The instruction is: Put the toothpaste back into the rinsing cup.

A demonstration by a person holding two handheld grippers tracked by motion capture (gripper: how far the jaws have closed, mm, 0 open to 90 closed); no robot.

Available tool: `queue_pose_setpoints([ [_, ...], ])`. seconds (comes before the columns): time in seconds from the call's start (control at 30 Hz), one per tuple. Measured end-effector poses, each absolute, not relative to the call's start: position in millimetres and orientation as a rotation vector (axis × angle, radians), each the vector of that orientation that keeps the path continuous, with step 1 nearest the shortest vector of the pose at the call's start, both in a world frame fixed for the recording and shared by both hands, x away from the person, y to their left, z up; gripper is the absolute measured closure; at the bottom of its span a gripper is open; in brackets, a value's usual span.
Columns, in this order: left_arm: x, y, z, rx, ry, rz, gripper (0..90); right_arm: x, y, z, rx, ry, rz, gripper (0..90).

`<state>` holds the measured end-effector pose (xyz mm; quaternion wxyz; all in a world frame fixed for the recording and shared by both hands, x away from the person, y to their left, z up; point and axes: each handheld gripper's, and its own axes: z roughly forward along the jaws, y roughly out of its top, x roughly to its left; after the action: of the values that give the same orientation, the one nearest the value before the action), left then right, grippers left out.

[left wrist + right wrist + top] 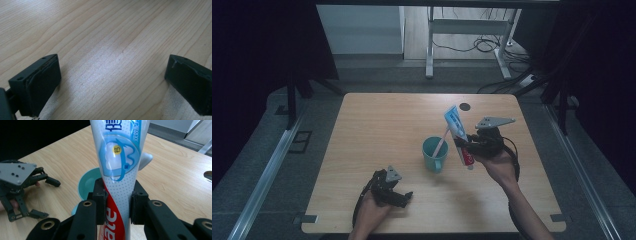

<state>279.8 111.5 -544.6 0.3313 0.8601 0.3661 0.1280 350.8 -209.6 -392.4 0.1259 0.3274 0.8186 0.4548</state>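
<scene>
My right gripper [465, 146] is shut on a toothpaste tube [458, 131], white with blue print and a red lower part, held nearly upright just right of a teal mug [434, 154]. In the right gripper view the tube [120, 167] rises between the pads, which press its sides, with the mug [86, 183] behind it. A white toothbrush [441, 141] leans in the mug. My left gripper [404, 197] rests near the table's front edge, left of the mug; in its own view its fingers [42, 82] stand wide apart over bare wood.
The wooden table [377, 120] has a dark round spot [465, 106] near its far edge. Beyond it stand a white desk frame [430, 45] and loose cables [484, 45] on the floor. Dark curtains flank both sides.
</scene>
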Motion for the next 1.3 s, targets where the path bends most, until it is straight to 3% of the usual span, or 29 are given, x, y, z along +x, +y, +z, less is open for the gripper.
queue_pose_setpoints([
  [1.3,280,111,-545,2.247,0.957,0.334,0.6,381,-166,-376,0.941,2.315,1.409,70.9],
])
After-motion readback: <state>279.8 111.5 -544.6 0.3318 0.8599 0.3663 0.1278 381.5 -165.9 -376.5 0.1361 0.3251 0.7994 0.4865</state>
